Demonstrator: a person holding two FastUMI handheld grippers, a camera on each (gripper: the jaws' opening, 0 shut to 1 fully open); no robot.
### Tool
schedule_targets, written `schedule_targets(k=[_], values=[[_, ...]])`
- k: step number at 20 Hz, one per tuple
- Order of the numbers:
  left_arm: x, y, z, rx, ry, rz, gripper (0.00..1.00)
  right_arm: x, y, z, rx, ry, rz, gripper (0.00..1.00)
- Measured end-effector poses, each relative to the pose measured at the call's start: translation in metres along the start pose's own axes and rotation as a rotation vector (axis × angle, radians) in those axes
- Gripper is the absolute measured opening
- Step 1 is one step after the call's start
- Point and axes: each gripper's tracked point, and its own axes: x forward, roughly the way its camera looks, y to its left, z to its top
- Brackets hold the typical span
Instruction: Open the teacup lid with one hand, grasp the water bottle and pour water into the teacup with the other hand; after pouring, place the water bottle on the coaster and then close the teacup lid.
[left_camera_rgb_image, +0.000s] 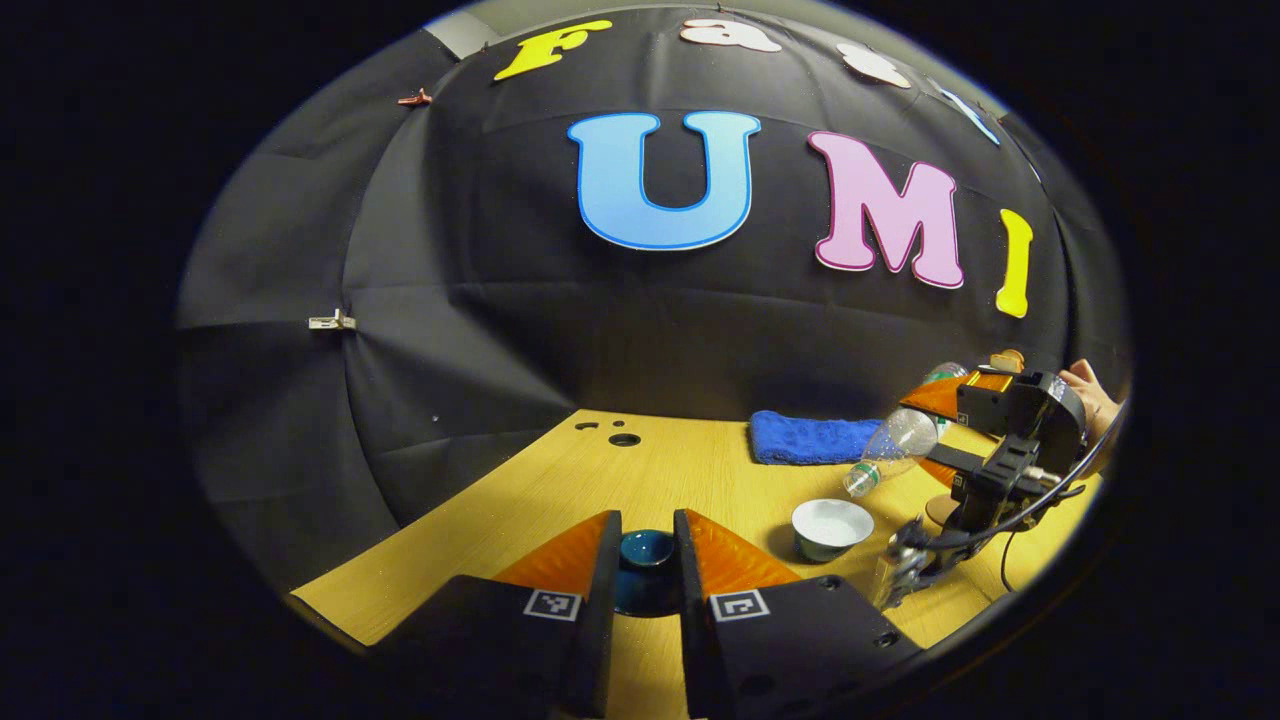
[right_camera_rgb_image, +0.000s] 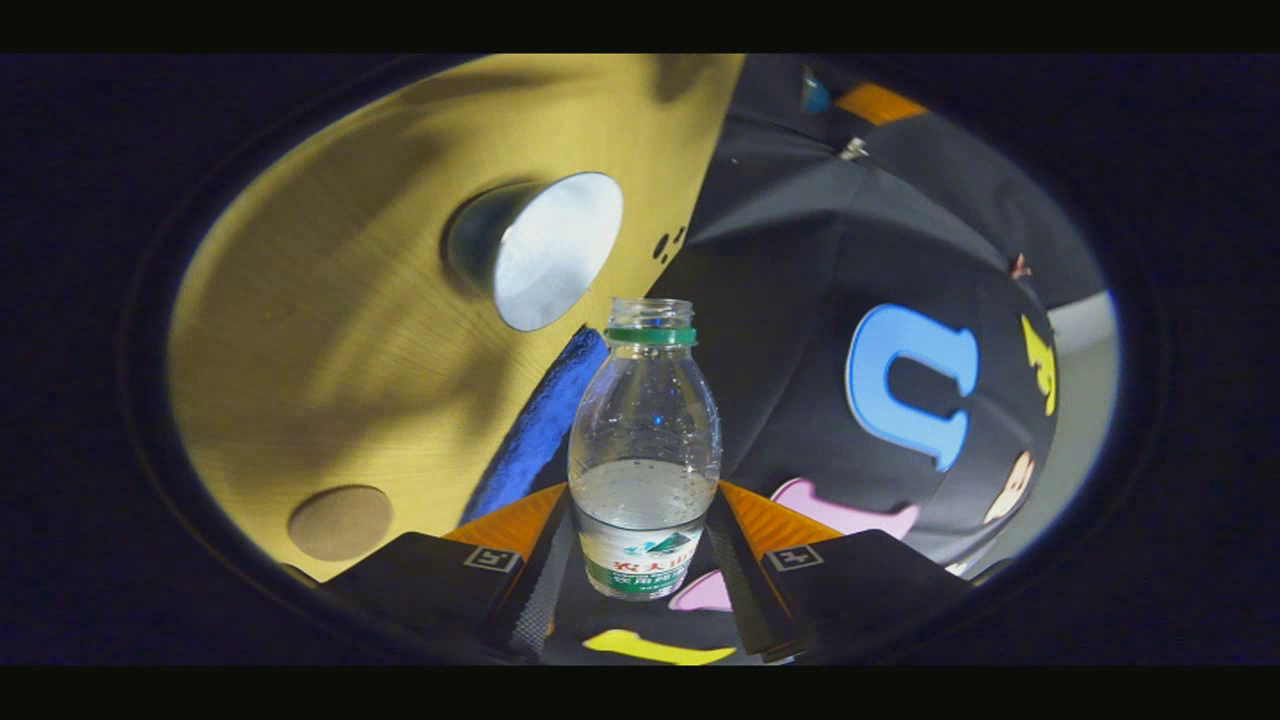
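Note:
In the left gripper view my left gripper (left_camera_rgb_image: 646, 525) is shut on the dark teal teacup lid (left_camera_rgb_image: 645, 560), held low over the table's near edge. The teacup (left_camera_rgb_image: 832, 527), white inside, stands uncovered to the right. Beyond it my right gripper (left_camera_rgb_image: 925, 430) is shut on the clear water bottle (left_camera_rgb_image: 893, 448), tilted with its uncapped mouth down, just above and right of the cup. In the right gripper view the bottle (right_camera_rgb_image: 645, 440) sits between my right gripper's (right_camera_rgb_image: 645, 495) fingers, with the teacup (right_camera_rgb_image: 545, 250) ahead and the round coaster (right_camera_rgb_image: 340, 522) nearby. I see no stream of water.
A folded blue towel (left_camera_rgb_image: 810, 437) lies at the back of the wooden table (left_camera_rgb_image: 560, 490), near the black cloth wall. A hand (left_camera_rgb_image: 1095, 395) holds the right gripper at the far right, with a cable hanging below. Small holes (left_camera_rgb_image: 622, 438) mark the table's far left corner.

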Motion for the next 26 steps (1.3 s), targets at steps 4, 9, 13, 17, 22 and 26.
schedule_targets(k=[4, 9, 13, 17, 22, 26], values=[[0.001, 0.000, 0.004, -0.004, 0.001, 0.017, 0.33, -0.012, 0.021, -0.002, 0.272, 0.056, 0.078, 0.74], [0.002, -0.009, 0.010, -0.019, 0.003, 0.024, 0.33, -0.021, 0.033, -0.004, 0.616, 0.133, 0.163, 0.74], [0.005, -0.020, 0.016, -0.006, 0.002, 0.028, 0.33, -0.031, 0.023, 0.000, 0.921, 0.113, 0.163, 0.75], [0.006, -0.036, 0.021, 0.010, 0.001, 0.018, 0.33, -0.036, 0.008, -0.010, 1.193, 0.107, 0.154, 0.75], [0.011, -0.060, 0.026, 0.017, -0.002, -0.003, 0.33, -0.046, -0.016, -0.040, 1.519, 0.062, 0.103, 0.75], [0.016, -0.078, 0.028, 0.017, 0.001, -0.022, 0.33, -0.049, -0.019, -0.060, 1.657, 0.030, 0.078, 0.74]])
